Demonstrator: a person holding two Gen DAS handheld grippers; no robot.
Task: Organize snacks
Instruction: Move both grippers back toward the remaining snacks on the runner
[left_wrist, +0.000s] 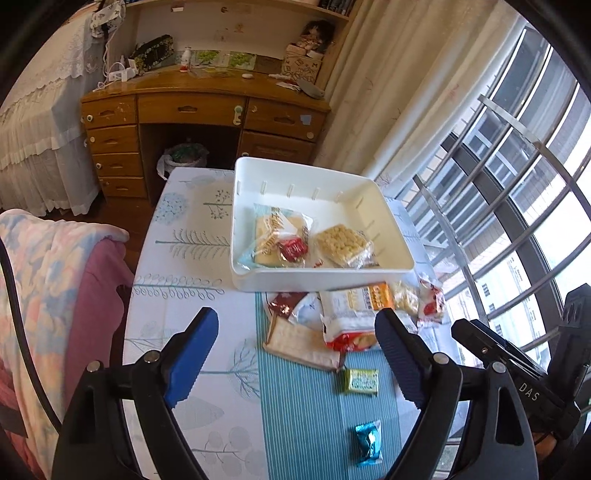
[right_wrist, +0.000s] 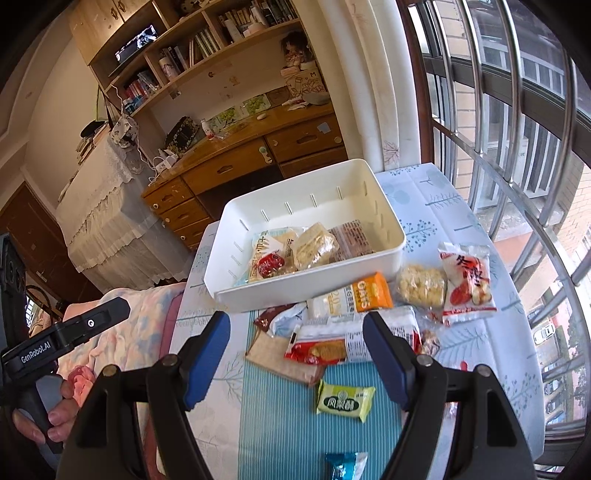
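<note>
A white tray (left_wrist: 321, 275) (right_wrist: 295, 291) stands on the table and holds a cracker packet (left_wrist: 273, 236), a small red candy (left_wrist: 293, 249) and a puffed rice cake (left_wrist: 341, 242). In front of it lie loose snacks: an orange oats packet (right_wrist: 369, 295), a red-white biscuit packet (right_wrist: 321, 349), a green-yellow packet (right_wrist: 345, 400), a blue foil candy (left_wrist: 369, 441) and a red-white bag (right_wrist: 467, 282). My left gripper (left_wrist: 295, 321) hovers open above the pile, holding nothing. My right gripper (right_wrist: 295, 321) is open too, over the biscuit packet.
The table wears a tree-print cloth with a teal striped runner (left_wrist: 295, 406). A blanket-covered seat (left_wrist: 55, 277) is at the left and a window railing (left_wrist: 498, 240) at the right. A wooden desk (left_wrist: 203, 107) stands behind. A hand (right_wrist: 55, 413) holds the left gripper's handle.
</note>
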